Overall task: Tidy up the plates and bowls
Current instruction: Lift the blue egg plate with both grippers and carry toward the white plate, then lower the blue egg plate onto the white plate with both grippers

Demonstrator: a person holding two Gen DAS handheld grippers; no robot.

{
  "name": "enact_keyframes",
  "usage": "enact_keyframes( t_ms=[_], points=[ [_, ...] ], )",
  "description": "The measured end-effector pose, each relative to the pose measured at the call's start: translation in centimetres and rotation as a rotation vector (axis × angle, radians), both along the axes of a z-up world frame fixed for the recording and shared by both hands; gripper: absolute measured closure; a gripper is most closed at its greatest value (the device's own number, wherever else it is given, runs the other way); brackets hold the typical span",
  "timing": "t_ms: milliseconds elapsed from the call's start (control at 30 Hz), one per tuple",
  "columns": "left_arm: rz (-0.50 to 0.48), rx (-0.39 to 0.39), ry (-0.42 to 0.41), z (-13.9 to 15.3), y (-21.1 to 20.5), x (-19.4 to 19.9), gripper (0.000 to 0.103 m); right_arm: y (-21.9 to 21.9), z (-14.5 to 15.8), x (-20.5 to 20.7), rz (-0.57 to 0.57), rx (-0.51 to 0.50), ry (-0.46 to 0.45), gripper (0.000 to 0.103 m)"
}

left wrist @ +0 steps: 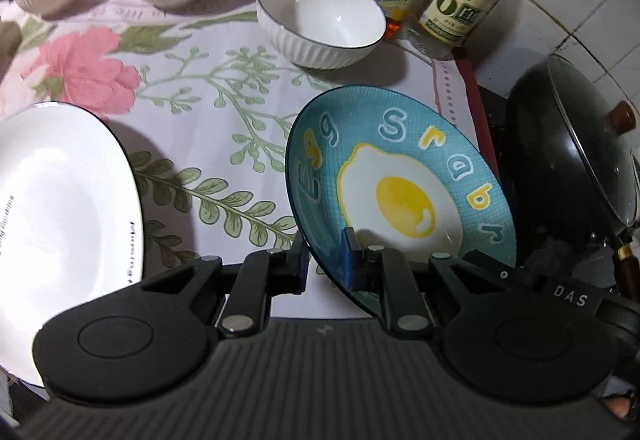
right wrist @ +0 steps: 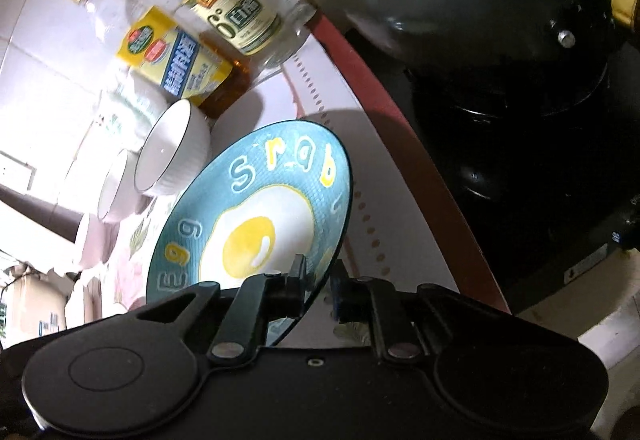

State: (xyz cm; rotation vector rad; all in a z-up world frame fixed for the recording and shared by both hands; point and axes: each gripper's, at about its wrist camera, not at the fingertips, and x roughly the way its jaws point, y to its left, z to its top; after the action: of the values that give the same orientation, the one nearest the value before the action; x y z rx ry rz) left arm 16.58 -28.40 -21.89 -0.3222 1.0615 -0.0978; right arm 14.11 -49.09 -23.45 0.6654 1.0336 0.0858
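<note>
At the desk's (left wrist: 248, 88) right edge, beside the black wok (left wrist: 568, 160): blue egg plate (left wrist: 400, 176) tilted up, rim pinched by both left gripper (left wrist: 326, 260) and right gripper (right wrist: 318, 280). Best kept steady, carried toward the white plate (left wrist: 60, 208), lowered flat, clear of the nearest bowl (left wrist: 320, 20). White plate cut off by the view's edge; contact under the blue rim hidden

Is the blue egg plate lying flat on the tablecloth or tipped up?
Tipped up. The blue egg plate stands steeply on edge, both tongs clamping its rim.
</note>
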Motion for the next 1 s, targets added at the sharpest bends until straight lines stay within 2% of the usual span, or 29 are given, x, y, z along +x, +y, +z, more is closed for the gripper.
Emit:
enact_keyframes(
  t_ms=[300, 567, 767, 1000],
  points=[
    [-0.037, 0.016, -0.057, 3.3, 1.2, -3.0, 0.089, 1.2, 3.8, -2.1, 0.038, -0.027, -0.018, 0.086],
    [-0.091, 0.038, -0.115, 7.6, 4.3, -6.9, 0.089, 3.6, 7.4, -5.1, 0.066, 0.022, -0.058, 0.085],
    [-0.061, 0.033, -0.139, 9.8, 7.8, -9.9, 0.089, 6.8, 9.9, -7.1, 0.119, 0.018, -0.093, 0.084],
    [-0.018, 0.022, -0.14, 10.6, 12.4, -13.2, 0.088, 11.1, 10.9, -8.4, 0.182, 0.023, -0.097, 0.084]
  ],
)
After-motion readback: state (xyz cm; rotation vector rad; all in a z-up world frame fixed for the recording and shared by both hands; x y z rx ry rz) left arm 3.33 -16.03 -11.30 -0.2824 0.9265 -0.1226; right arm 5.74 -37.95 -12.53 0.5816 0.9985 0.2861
